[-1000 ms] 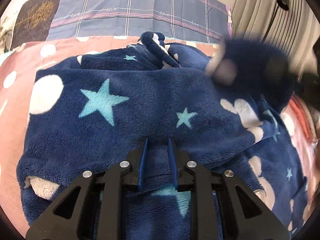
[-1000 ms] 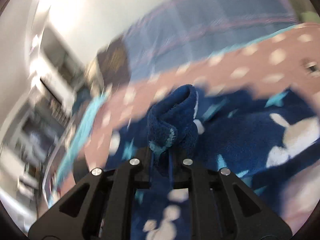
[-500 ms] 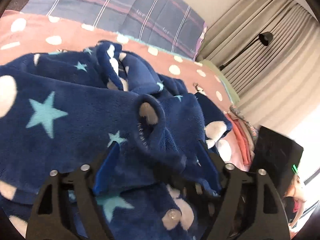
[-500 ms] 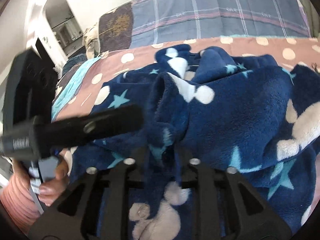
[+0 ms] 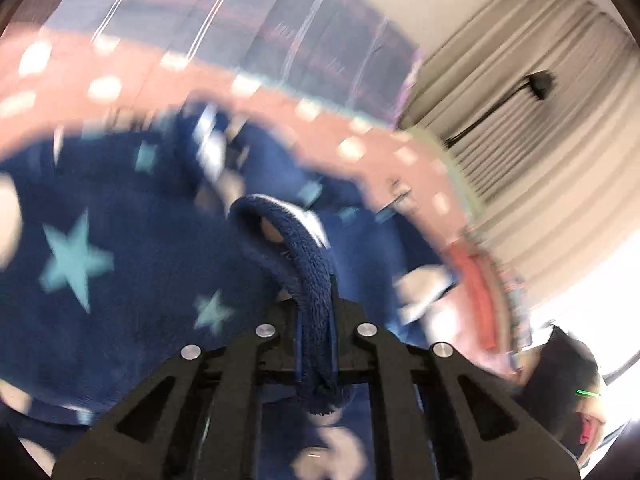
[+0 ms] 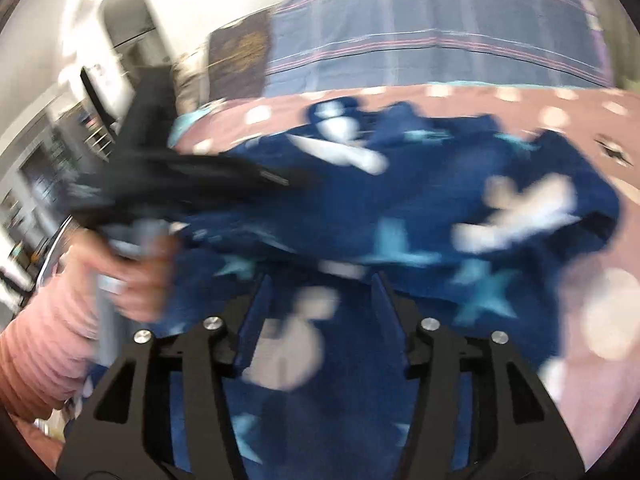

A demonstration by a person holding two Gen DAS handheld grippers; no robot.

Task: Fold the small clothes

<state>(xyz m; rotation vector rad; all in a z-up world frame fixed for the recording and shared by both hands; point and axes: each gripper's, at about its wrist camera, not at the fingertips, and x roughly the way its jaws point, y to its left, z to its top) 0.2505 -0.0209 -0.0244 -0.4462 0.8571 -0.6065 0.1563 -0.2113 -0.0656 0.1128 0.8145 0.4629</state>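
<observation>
A navy fleece garment [image 5: 100,280] with pale blue stars and white shapes lies crumpled on the pink dotted bedspread [image 5: 132,68]. My left gripper [image 5: 314,316] is shut on a rolled edge of this fleece [image 5: 308,264], which arches up out of its jaws. In the right wrist view the same garment [image 6: 420,216] spreads below my right gripper [image 6: 320,292], whose jaws are opening; the fabric lies under them and is not pinched. The left gripper's black body [image 6: 188,176] and the hand holding it [image 6: 132,276] show at the left of that view.
A blue plaid pillow [image 6: 420,44] lies along the bed's far side, with a dark brown one [image 6: 240,60] beside it. Curtains [image 5: 540,120] and a black lamp [image 5: 538,80] stand past the bed. An orange cloth [image 5: 476,296] lies at the garment's right edge.
My left gripper opened wide, then shut on the rolled fleece edge and rose with it. My right gripper let go of the fold it held and its jaws spread apart.
</observation>
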